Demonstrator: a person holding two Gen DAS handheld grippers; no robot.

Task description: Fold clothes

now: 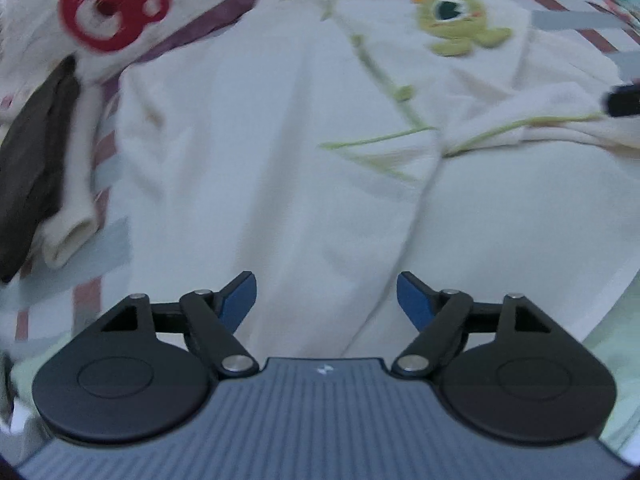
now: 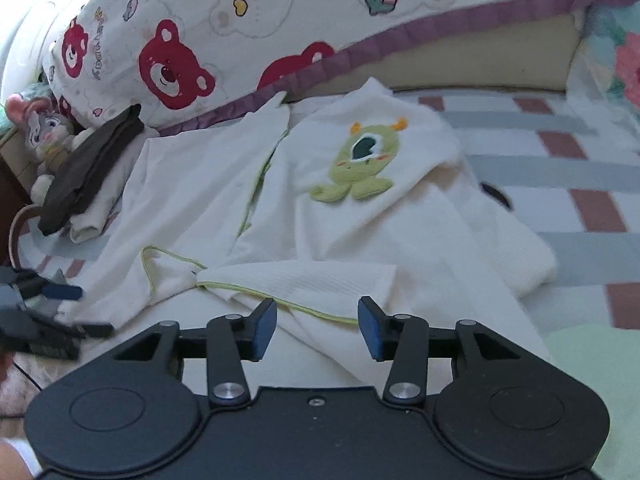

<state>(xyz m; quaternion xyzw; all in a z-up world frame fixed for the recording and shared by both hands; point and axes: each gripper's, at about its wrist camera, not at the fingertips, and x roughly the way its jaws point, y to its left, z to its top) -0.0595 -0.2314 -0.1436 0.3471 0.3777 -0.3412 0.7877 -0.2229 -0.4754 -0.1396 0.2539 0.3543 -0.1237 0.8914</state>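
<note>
A cream baby garment [image 1: 260,152] with green piping and a green one-eyed monster patch [image 1: 456,20] lies spread on the bed. It also shows in the right wrist view [image 2: 360,232], patch [image 2: 360,164] at its middle. My left gripper [image 1: 326,300] is open and empty, just above the garment's near part. My right gripper [image 2: 317,328] is open and empty over a folded flap with a green edge [image 2: 304,280]. The left gripper also appears at the left edge of the right wrist view [image 2: 52,300]. The right gripper's tip shows at the right edge of the left wrist view [image 1: 624,100].
A bear-print quilt with a purple border [image 2: 200,40] lies behind the garment. Dark clothes and a cream sleeve [image 2: 92,176] sit at the left, beside a plush toy [image 2: 44,128]. The checked sheet [image 2: 560,152] spreads to the right.
</note>
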